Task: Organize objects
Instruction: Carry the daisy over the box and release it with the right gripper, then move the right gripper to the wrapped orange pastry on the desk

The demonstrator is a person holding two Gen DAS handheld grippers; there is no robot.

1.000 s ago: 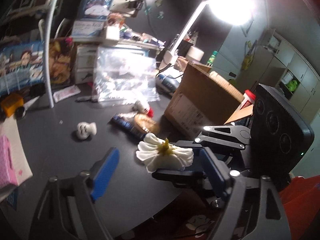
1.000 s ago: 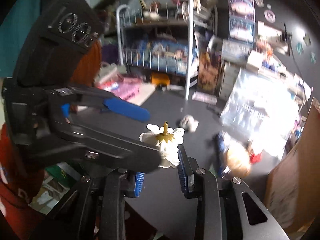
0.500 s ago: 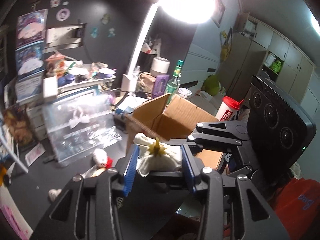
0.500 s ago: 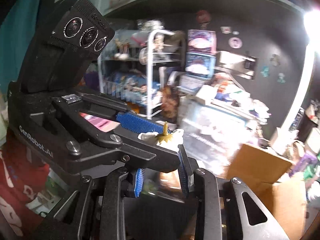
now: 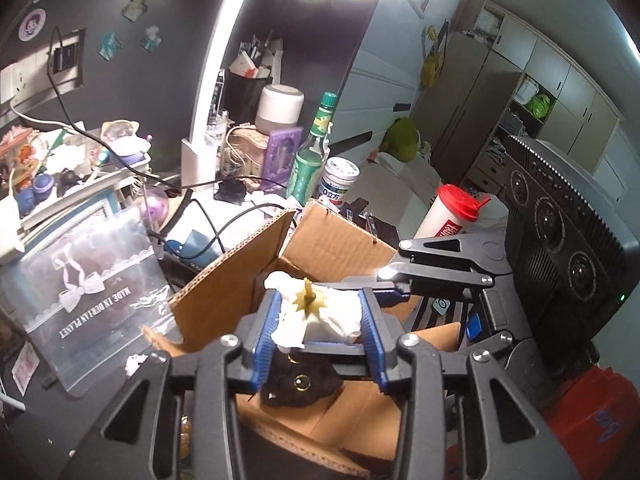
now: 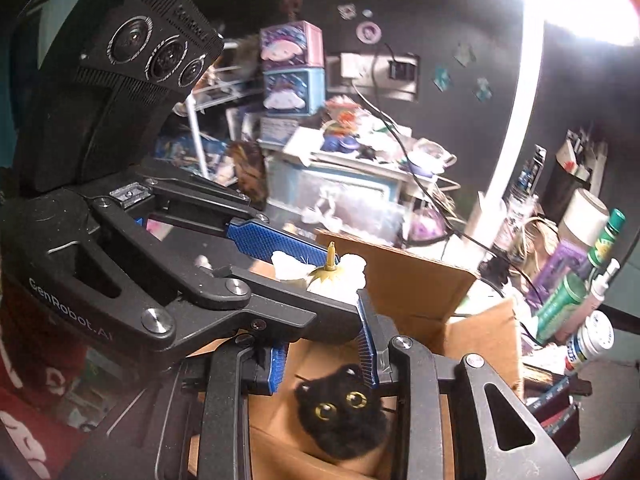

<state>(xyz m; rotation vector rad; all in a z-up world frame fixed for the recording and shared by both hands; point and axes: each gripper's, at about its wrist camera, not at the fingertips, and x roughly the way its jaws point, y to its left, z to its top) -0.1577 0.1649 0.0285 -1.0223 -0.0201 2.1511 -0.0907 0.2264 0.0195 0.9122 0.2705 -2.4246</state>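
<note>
A white fabric flower [image 5: 316, 316] with a yellow stem is clamped between both grippers, which cross at it. My left gripper [image 5: 318, 320] is shut on the flower, blue pads on each side. My right gripper [image 6: 332, 300] is also shut on the flower [image 6: 340, 270]; it shows from the side in the left wrist view. Both hold it above an open cardboard box [image 5: 328, 244]. A black plush cat with yellow eyes [image 6: 342, 412] lies inside the box, directly beneath the flower.
A clear plastic bag with a bow print [image 5: 88, 288] leans left of the box. Behind the box stand a green bottle [image 5: 312, 156], a white jar [image 5: 338, 184], a red-capped cup [image 5: 448, 216] and a lamp post [image 5: 208, 92]. Cables cross the cluttered desk.
Both grippers carried the flower from above the dark table to above the open box. The left gripper closed onto the flower beside the right one.
</note>
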